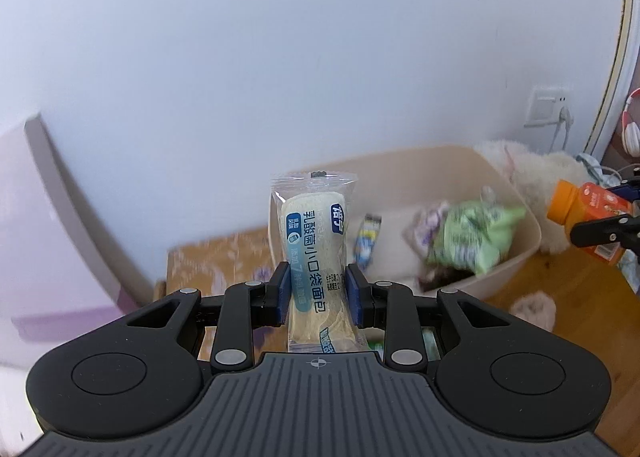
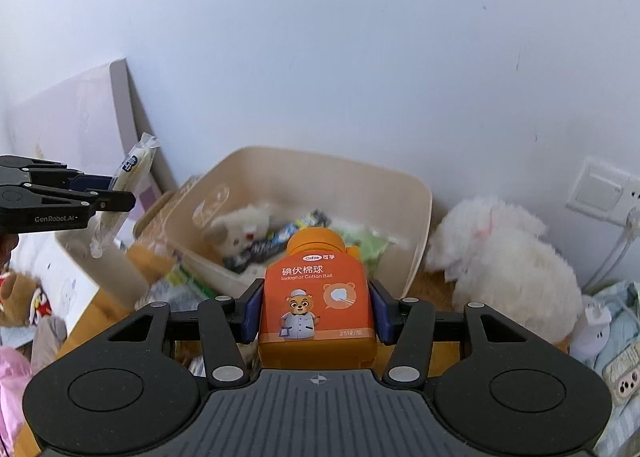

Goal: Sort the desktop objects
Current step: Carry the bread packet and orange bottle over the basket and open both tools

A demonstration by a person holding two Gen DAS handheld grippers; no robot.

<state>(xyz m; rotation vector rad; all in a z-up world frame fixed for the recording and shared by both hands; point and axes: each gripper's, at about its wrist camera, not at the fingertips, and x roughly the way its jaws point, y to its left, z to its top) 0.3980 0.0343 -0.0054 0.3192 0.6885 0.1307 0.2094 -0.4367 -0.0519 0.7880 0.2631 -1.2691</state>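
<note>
Your left gripper (image 1: 318,293) is clamped on a wrapped bread roll (image 1: 314,253); your right gripper (image 2: 318,311) grips an orange bottle (image 2: 317,293), both apparently above the beige bin (image 2: 420,225).

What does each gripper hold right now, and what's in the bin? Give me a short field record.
left gripper: shut on bread packet, packet upright between the pads
right gripper: shut on orange bottle, cap pointing away from the camera
beige bin: ahead of both grippers, against the wall
bin contents: green packet, small plush toy, dark wrapper; the rest blurred
beside bin: white plush toy, on the right
</note>
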